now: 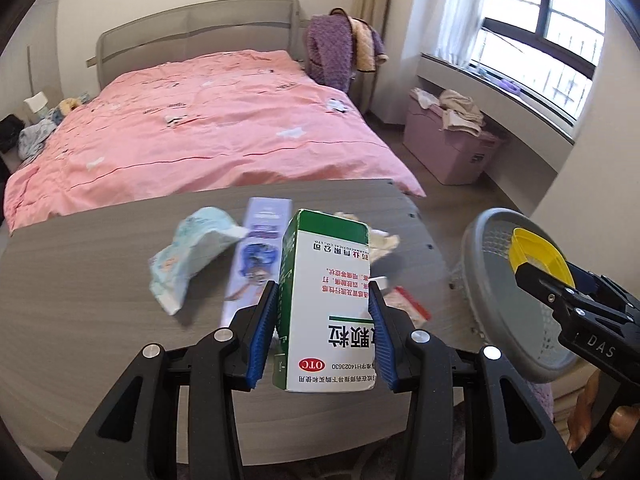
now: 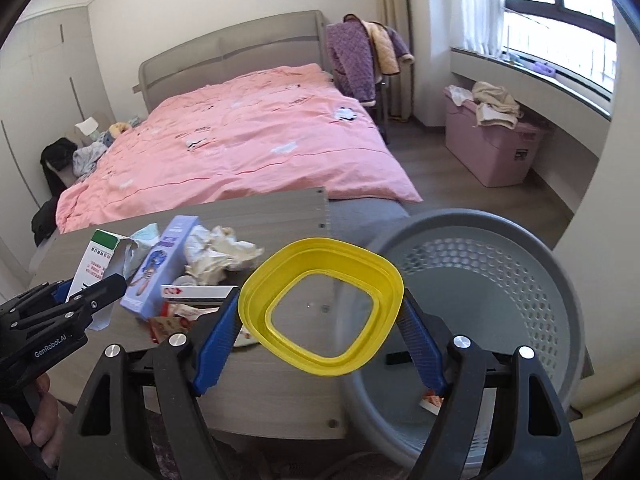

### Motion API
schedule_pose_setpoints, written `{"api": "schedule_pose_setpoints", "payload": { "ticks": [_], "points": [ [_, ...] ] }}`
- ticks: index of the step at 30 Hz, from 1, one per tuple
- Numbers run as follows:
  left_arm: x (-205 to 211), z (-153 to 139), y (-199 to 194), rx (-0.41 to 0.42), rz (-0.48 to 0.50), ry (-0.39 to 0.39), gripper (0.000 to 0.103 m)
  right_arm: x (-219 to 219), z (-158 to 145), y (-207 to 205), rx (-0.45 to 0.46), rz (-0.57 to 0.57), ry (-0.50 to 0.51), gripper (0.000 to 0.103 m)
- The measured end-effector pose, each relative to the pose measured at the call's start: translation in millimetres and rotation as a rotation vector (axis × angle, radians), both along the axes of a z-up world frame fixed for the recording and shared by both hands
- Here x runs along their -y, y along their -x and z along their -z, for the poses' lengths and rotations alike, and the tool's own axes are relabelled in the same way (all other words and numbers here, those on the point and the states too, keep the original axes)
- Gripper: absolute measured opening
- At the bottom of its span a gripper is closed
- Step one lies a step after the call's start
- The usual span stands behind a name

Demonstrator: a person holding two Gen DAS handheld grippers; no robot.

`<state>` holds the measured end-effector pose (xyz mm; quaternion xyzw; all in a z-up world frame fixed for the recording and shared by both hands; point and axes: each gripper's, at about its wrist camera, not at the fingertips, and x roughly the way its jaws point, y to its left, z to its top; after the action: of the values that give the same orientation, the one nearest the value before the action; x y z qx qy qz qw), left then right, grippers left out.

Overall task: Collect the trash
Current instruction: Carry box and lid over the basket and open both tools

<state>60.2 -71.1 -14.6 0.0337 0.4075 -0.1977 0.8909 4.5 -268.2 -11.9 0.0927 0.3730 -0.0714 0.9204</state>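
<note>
The left gripper [image 1: 322,330] clamped a green-and-white cardboard medicine box [image 1: 326,300] above the grey wooden table [image 1: 80,300]. The right gripper [image 2: 320,332], jaws wide, pinched a yellow plastic lid [image 2: 324,306] beside the grey perforated bin [image 2: 500,280]; its edge-only grip could slip, dropping it short.

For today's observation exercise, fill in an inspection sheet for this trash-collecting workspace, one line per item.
Surface: grey table, wood-grain.
Job's things: green-white box, yellow lid, grey basket beside the table.
Clutter: crumpled paper, purple box, blue wrapper.
Grippers: left gripper shut on the green-white box; right gripper shut on the yellow lid.
Cables: nothing seen.
Surroundings: pink bed, pink bin, window.
</note>
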Motion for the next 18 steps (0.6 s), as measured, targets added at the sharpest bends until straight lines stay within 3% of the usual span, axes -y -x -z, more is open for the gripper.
{"api": "schedule_pose_setpoints", "payload": {
  "ticks": [10, 18],
  "points": [
    [131.8, 7.7, 12.5, -0.038, 0.259, -0.014, 0.043, 101.4, 16.1, 52.6, -0.021, 0.207, 0.001, 0.074],
    [186.2, 21.5, 18.5, -0.076, 0.358, -0.063, 0.043, 136.3, 30.1, 65.8, -0.029, 0.244, -0.03, 0.075]
  ]
}}
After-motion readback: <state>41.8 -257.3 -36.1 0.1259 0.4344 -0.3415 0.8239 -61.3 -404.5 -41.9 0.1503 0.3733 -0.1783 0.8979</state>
